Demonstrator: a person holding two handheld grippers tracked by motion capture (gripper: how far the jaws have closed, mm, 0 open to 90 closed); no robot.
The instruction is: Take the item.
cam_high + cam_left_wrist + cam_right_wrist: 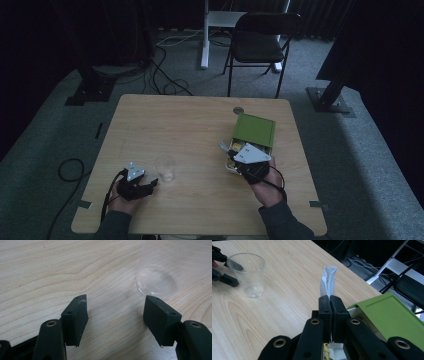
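Beside the green box [387,312], the right gripper [329,298] pinches an upright sachet [328,281].

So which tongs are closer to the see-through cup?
Left. The left tongs sit open right beside the cup, almost touching it. The right tongs are farther off by the green box, pinching a little white packet.
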